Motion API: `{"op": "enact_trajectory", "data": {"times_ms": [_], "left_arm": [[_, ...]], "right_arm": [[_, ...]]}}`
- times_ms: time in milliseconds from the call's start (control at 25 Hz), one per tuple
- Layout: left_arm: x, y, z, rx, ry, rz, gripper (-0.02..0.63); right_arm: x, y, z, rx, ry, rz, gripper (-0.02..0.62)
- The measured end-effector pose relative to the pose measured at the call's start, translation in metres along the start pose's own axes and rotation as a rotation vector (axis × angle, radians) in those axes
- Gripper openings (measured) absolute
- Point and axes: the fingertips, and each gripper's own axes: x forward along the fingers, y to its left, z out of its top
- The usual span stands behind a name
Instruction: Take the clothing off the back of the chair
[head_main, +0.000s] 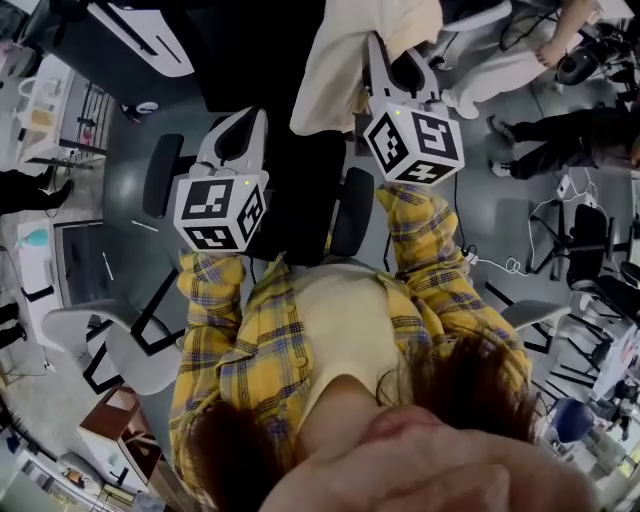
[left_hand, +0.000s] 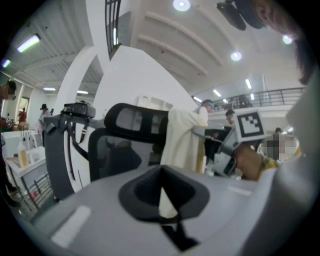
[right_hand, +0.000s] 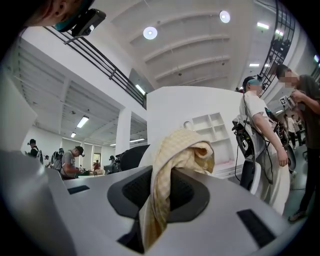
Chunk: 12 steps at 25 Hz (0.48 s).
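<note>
As the right gripper (right_hand: 159, 192) clamped bunched clothing (right_hand: 172, 165), pads hidden | left gripper (left_hand: 161, 187): jaws together, pale sliver between unidentifiable | chair (left_hand: 132, 120): far, base hidden

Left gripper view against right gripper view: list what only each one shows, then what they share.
Left gripper view only: the office chair's headrest, and the right gripper seen from outside with its marker cube. Right gripper view only: that gripper's own jaws shut on a bunched fold, close enough to show a checked weave. Both: the cream garment, gripped by the right gripper.
</note>
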Motion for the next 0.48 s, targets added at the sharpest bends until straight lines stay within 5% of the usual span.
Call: {"op": "enact_trajectory", "data": {"times_ms": [480], "left_arm": [[-0.009,-0.017,0.018,0.014,-0.046,-0.076,0.003]], "right_arm": [[-0.056,-0.006,0.037,-0.039,-0.068,-0.075,0.075]]}}
